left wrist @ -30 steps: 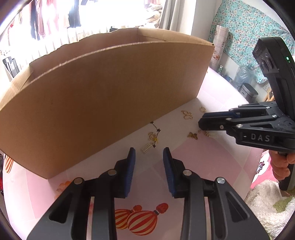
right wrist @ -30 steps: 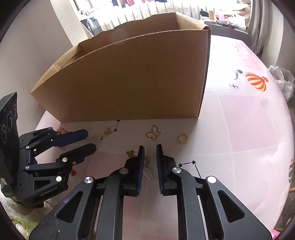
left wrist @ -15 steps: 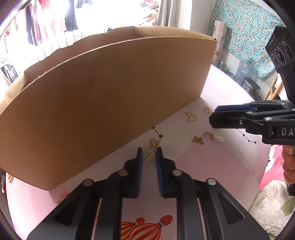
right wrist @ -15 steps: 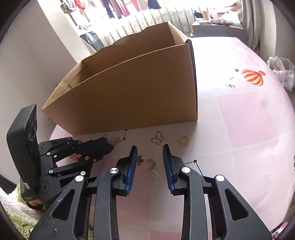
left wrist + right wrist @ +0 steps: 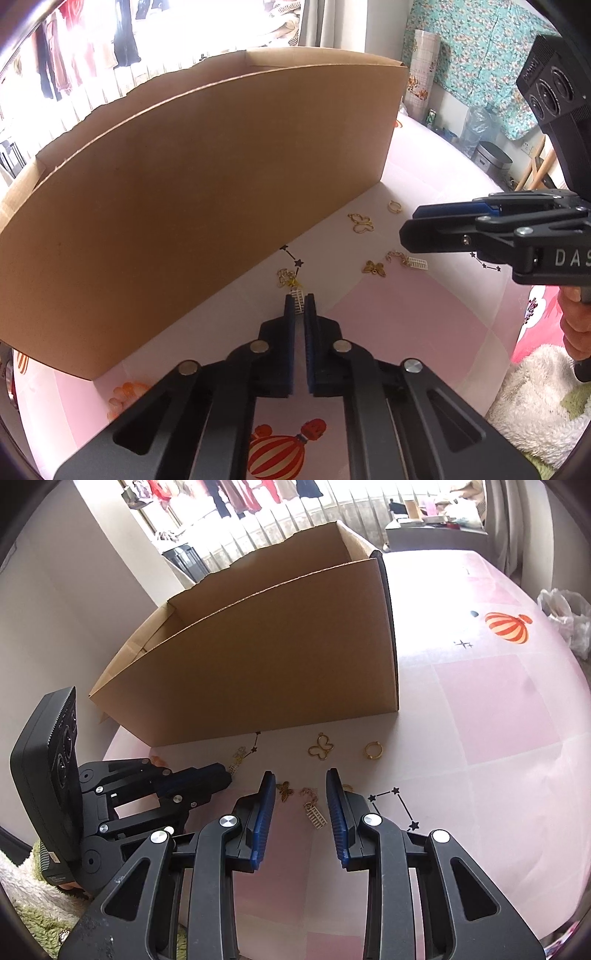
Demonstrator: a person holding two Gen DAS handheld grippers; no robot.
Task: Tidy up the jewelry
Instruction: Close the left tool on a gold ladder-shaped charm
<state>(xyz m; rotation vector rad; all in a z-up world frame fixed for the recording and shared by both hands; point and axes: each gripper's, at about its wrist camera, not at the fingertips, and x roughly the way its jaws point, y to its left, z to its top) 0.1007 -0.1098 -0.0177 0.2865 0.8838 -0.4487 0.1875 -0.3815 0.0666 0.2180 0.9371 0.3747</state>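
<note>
Small gold jewelry lies on the pink tablecloth in front of a tall cardboard box (image 5: 207, 184) (image 5: 266, 664). My left gripper (image 5: 300, 297) (image 5: 227, 775) is shut on the white ladder charm of an earring (image 5: 297, 294), whose gold chain (image 5: 286, 277) trails toward the box. My right gripper (image 5: 301, 777) (image 5: 410, 225) hovers open above a second ladder earring (image 5: 316, 814) (image 5: 410, 260), without touching it. A small gold butterfly (image 5: 285, 791) (image 5: 375, 268) lies beside its left finger. Farther off are an outline butterfly charm (image 5: 322, 746) (image 5: 361, 222) and a gold ring (image 5: 374, 750) (image 5: 394, 206).
The box wall stands close behind the jewelry. A white fluffy towel (image 5: 546, 398) hangs at the table's near edge, and a person's hand (image 5: 576, 325) grips the right tool. A plastic bag (image 5: 565, 620) sits at the far right of the cloth.
The left jaws have closed from wide apart onto the ladder charm. The right jaws have opened wider and drawn back a little from the box.
</note>
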